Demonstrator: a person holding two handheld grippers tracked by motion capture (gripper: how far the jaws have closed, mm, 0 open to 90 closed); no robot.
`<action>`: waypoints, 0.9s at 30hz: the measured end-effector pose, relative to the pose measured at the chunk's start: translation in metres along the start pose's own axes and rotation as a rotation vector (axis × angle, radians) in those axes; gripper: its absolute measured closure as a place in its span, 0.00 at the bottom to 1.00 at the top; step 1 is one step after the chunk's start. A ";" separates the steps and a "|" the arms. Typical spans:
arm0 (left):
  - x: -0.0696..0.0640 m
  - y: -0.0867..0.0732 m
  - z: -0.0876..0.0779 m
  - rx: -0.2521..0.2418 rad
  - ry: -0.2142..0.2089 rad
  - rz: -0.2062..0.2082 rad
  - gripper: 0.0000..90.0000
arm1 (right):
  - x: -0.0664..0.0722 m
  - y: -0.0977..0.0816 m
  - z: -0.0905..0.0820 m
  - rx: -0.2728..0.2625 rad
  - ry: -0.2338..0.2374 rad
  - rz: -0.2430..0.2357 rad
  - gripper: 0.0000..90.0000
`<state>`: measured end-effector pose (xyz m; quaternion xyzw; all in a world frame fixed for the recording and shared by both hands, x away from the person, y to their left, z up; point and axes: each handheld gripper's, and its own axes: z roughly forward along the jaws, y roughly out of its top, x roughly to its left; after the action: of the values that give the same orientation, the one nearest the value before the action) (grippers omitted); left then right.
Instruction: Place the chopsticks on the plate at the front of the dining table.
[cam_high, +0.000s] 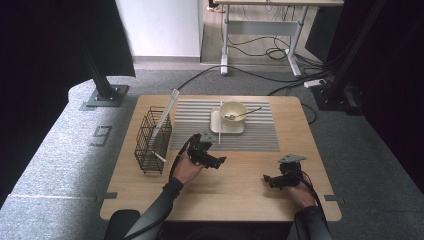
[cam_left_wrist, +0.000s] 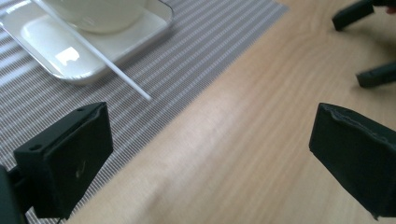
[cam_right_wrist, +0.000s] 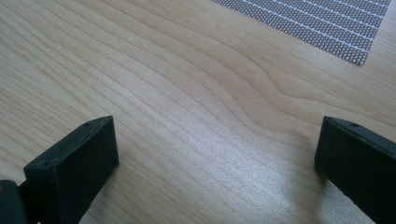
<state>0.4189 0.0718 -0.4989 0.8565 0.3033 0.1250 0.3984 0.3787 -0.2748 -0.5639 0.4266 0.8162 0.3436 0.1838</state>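
From my remote seat I saw the left hand-held gripper (cam_high: 218, 161) hovering above the wooden counter (cam_high: 240, 195) just below the striped mat (cam_high: 260, 135), its jaws spread wide with nothing between them. In the left gripper view those jaws framed bare wood and the mat's edge. The right hand-held gripper (cam_high: 268, 179) sat low over the counter's right side, well apart from the left one, and its jaws stood spread too, with only wood grain between them in the right gripper view.

On the mat lay a pale tray (cam_high: 216, 126), and on it stood a cream bowl (cam_high: 233, 111). A spoon (cam_high: 244, 114) rested in the bowl, its handle sticking out over the rim toward the right. I could not tell whether the bowl held anything else. A thin white stick (cam_left_wrist: 116, 72) lay across the tray's edge beside the bowl, its tip reaching onto the mat near the left hand-held gripper.

At the counter's left stood a black wire basket (cam_high: 148, 150), upright. A long white strip (cam_high: 165, 116) leaned in it, rising past the rim, and a small white piece (cam_high: 160, 157) lay low against its near side.
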 end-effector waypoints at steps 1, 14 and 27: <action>0.000 0.000 0.000 0.000 0.000 0.000 0.00 | 0.000 0.000 0.000 0.000 0.000 0.000 0.00; -0.004 -0.055 -0.016 0.032 -0.002 0.024 0.00 | 0.000 0.000 0.000 0.001 0.006 -0.003 0.00; -0.005 -0.089 -0.018 0.103 0.023 0.056 0.00 | 0.002 0.001 0.001 0.000 0.002 -0.001 0.00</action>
<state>0.3695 0.1239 -0.5542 0.8825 0.2900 0.1300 0.3468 0.3786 -0.2728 -0.5638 0.4260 0.8165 0.3439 0.1831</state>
